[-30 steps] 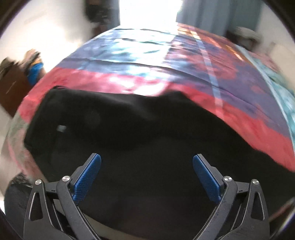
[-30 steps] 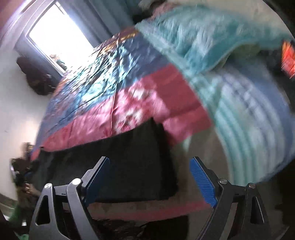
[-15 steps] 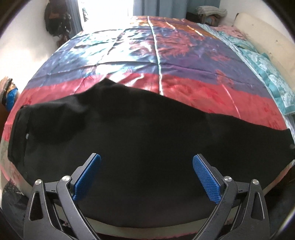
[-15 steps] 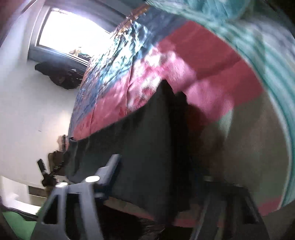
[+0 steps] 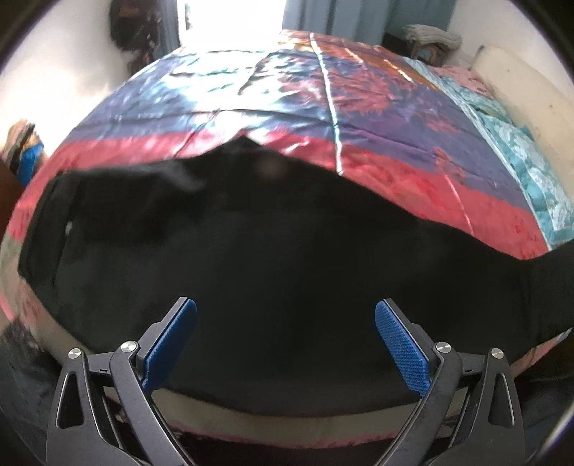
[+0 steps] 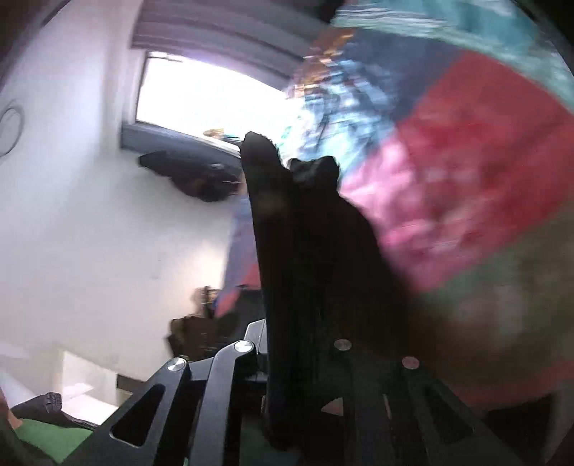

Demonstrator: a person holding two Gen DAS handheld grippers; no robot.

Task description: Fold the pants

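Black pants [image 5: 251, 251] lie spread across the near edge of a bed with a red, blue and purple satin cover [image 5: 323, 89]. My left gripper [image 5: 285, 340] is open and empty, hovering just above the pants' near edge. In the right wrist view my right gripper [image 6: 305, 358] is shut on the leg end of the pants [image 6: 308, 251], and the lifted cloth stands up in front of the lens and hides the fingertips. That view is blurred by motion.
A teal patterned blanket [image 5: 520, 150] and a cream pillow [image 5: 520, 82] lie at the bed's right side. A bright window [image 5: 229, 18] is beyond the bed. Dark bags [image 6: 193, 175] hang on the white wall under the window.
My right gripper closed on the pants' leg end and lifted it, swinging left. My left gripper stayed open and shifted slightly over the pants.
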